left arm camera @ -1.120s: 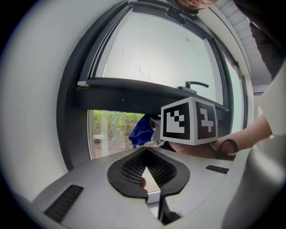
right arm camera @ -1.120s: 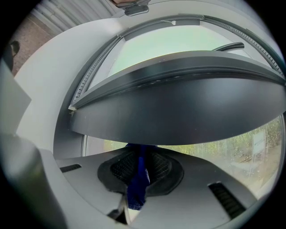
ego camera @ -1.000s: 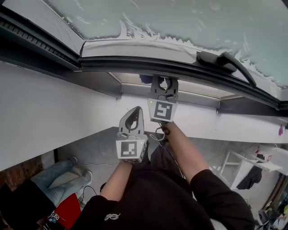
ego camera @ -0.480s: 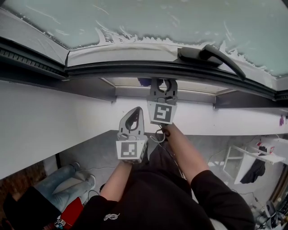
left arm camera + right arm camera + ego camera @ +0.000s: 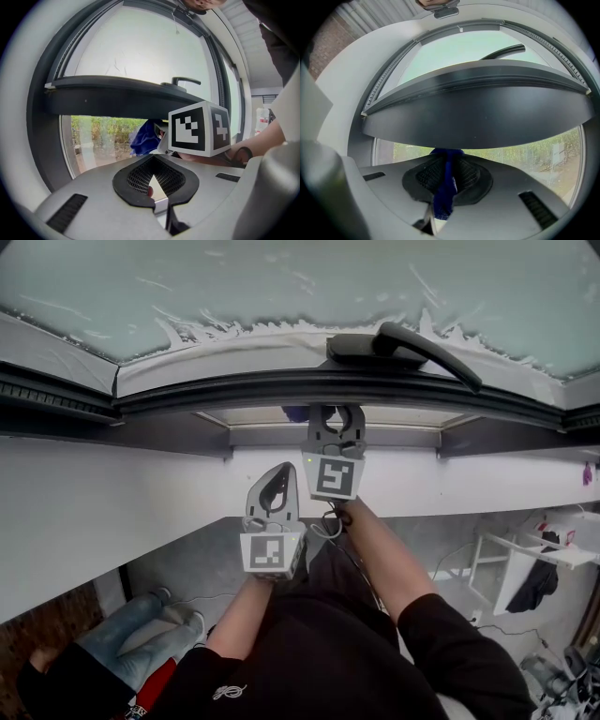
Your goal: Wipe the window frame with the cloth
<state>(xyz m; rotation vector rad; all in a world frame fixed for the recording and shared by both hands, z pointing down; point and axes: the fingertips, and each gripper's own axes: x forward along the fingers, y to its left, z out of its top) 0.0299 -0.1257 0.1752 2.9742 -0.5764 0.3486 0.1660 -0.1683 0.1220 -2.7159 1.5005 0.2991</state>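
Where the window frame (image 5: 281,390) overhangs, the right gripper (image 5: 337,414) clamps the cloth (image 5: 445,187).

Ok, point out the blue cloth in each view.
Head view: blue cloth, upper middle, just under the dark window frame.
Left gripper view: cloth at centre, below that frame.
Right gripper view: cloth at lower middle, pinched between the jaws.
Shared landmark: the window handle, above the frame in all three.

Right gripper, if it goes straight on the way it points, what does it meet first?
Most likely the dark window frame, with the blue cloth clamped in the right gripper touching first; depth is hard to judge.
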